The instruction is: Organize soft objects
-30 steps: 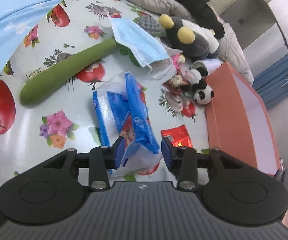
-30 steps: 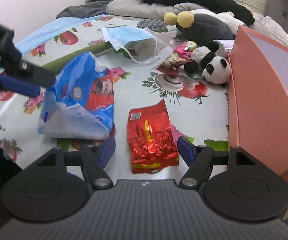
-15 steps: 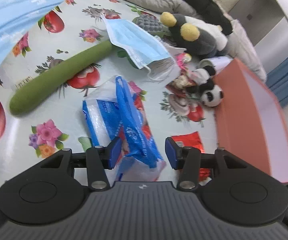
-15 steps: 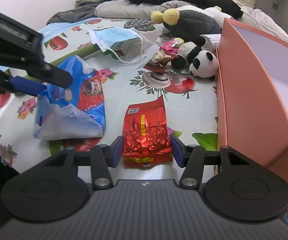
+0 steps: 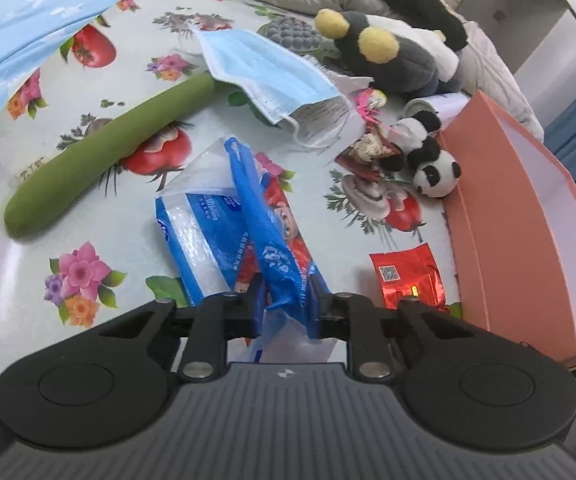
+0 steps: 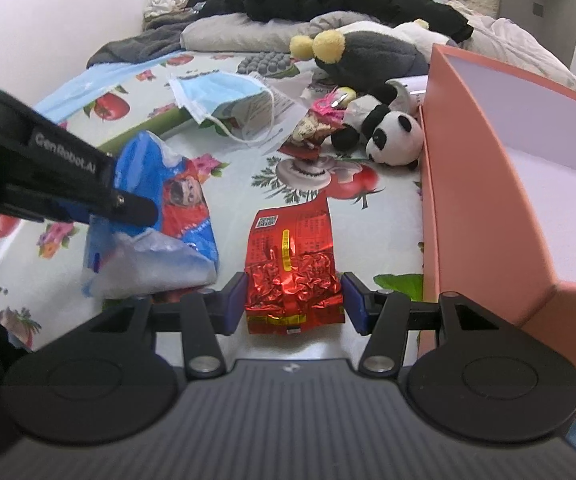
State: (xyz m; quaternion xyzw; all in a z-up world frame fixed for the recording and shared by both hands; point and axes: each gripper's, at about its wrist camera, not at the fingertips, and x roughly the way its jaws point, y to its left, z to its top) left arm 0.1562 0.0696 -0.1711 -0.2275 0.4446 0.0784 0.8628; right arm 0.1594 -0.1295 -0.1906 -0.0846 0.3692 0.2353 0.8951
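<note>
A blue tissue pack [image 5: 224,236] lies on the fruit-print cloth in the left wrist view, its raised plastic fold pinched between the jaws of my left gripper [image 5: 286,308]. The pack also shows in the right wrist view [image 6: 168,204], with the left gripper [image 6: 100,204] on it. My right gripper [image 6: 294,300] is open, its jaws on either side of the near end of a red foil packet [image 6: 292,264], which lies flat. The packet also shows in the left wrist view [image 5: 408,276].
An open orange box [image 6: 488,208] stands at the right. A panda plush [image 6: 392,136], a grey-and-yellow plush [image 6: 364,56], a blue face mask [image 6: 216,92], a green roll [image 5: 100,160] and small toys lie further back. Dark clothes and pillows lie behind.
My left gripper has closed in on the tissue pack's fold. My right gripper has moved forward until its jaws flank the red foil packet.
</note>
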